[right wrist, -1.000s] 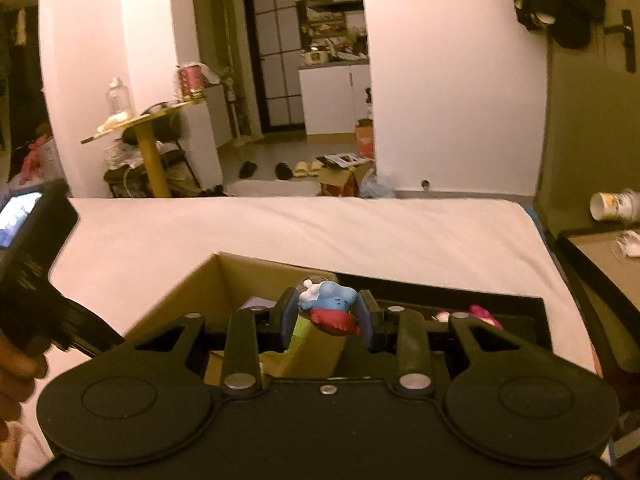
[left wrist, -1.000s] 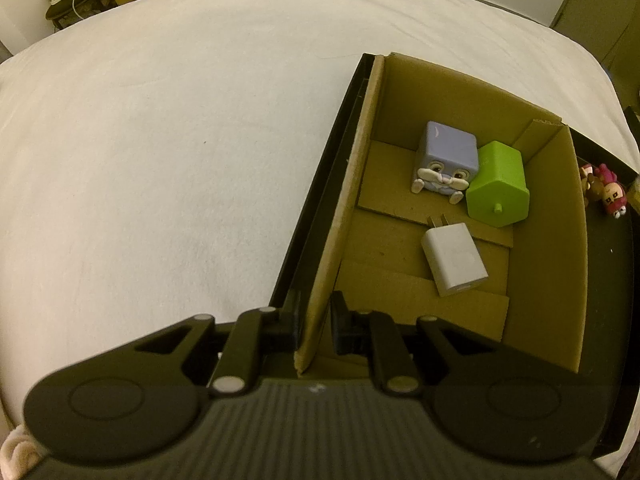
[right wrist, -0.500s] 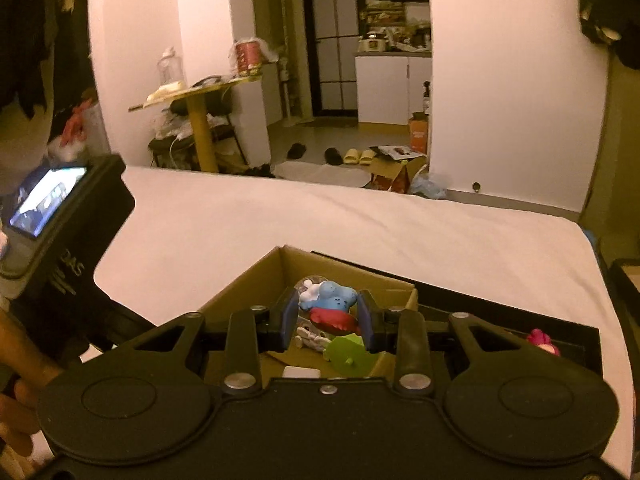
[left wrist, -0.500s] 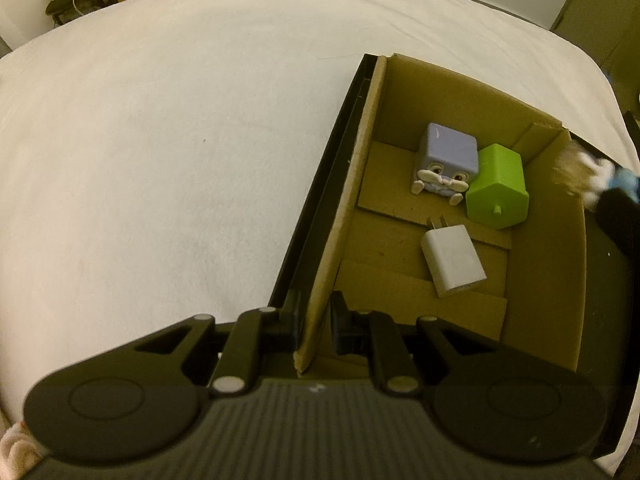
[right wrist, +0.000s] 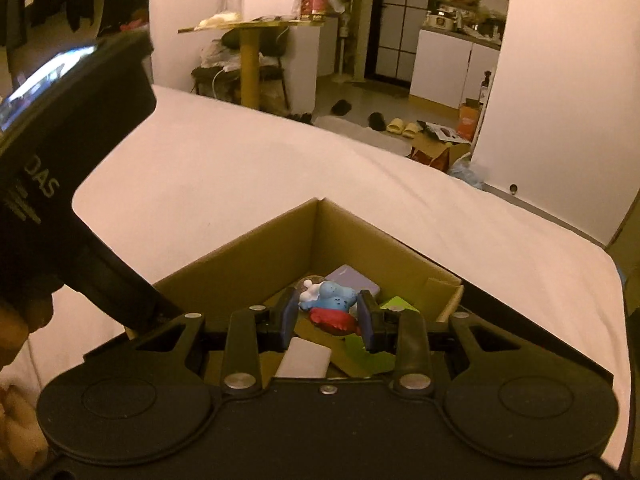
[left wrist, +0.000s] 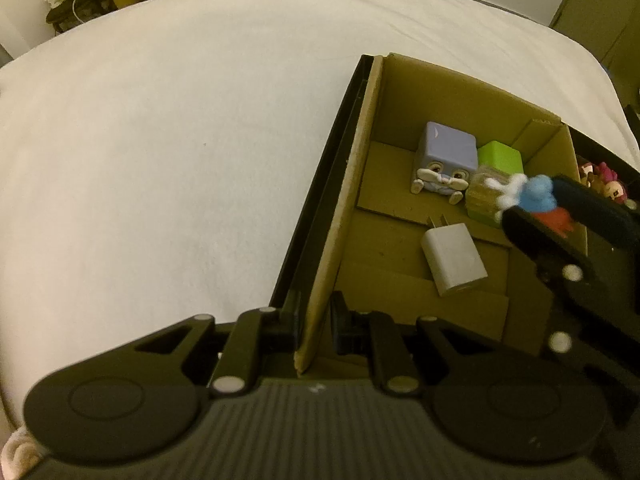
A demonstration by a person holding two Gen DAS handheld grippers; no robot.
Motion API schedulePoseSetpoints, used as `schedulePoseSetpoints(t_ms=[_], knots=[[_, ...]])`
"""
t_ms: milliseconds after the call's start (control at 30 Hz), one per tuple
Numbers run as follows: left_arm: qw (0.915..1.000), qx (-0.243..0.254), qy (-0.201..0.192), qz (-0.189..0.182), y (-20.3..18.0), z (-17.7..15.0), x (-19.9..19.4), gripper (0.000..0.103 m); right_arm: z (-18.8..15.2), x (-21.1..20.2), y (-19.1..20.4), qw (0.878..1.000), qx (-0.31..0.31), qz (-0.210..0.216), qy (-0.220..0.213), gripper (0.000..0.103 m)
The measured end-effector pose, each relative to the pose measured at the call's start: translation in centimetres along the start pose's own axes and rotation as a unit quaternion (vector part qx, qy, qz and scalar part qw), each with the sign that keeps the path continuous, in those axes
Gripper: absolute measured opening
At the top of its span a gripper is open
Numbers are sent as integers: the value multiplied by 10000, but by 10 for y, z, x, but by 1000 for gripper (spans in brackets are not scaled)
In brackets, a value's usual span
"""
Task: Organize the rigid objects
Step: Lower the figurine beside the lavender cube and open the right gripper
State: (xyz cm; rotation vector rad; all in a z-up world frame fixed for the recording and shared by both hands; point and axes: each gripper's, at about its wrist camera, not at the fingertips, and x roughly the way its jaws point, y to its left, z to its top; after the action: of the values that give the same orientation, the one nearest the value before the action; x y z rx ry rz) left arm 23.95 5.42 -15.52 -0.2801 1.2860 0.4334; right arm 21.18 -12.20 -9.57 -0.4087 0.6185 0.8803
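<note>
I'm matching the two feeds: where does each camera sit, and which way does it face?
Left wrist: on the left gripper, aimed steeply down; it is clamped on the cardboard box wall, right gripper at the edge.
Right wrist: on the right gripper, tilted down across the bed; it holds a blue figurine, a hand at left.
Shared: box, figurine, white charger.

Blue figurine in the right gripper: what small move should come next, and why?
Probably lower it a little and release. The right gripper holds the blue figurine above the open cardboard box, over the white charger and green block, while the left gripper clamps the box wall.
</note>
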Motion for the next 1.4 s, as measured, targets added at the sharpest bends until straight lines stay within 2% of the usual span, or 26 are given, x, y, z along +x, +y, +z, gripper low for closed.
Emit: schedulePoseSetpoints(t_ms=[267, 933, 1200, 1400], knots=[[10000, 13, -9, 34, -1, -1, 0, 13, 0, 11, 16, 9994, -206, 58, 263, 32], [10000, -92, 33, -18, 3, 1, 1, 13, -3, 35, 23, 9906, -955, -53, 981, 32], [10000, -57, 18, -21, 2, 1, 0, 13, -5, 40, 20, 9894, -980, -184, 1061, 32], [10000, -47, 19, -10, 2, 1, 0, 13, 0, 24, 12, 9947, -590, -189, 820, 35]])
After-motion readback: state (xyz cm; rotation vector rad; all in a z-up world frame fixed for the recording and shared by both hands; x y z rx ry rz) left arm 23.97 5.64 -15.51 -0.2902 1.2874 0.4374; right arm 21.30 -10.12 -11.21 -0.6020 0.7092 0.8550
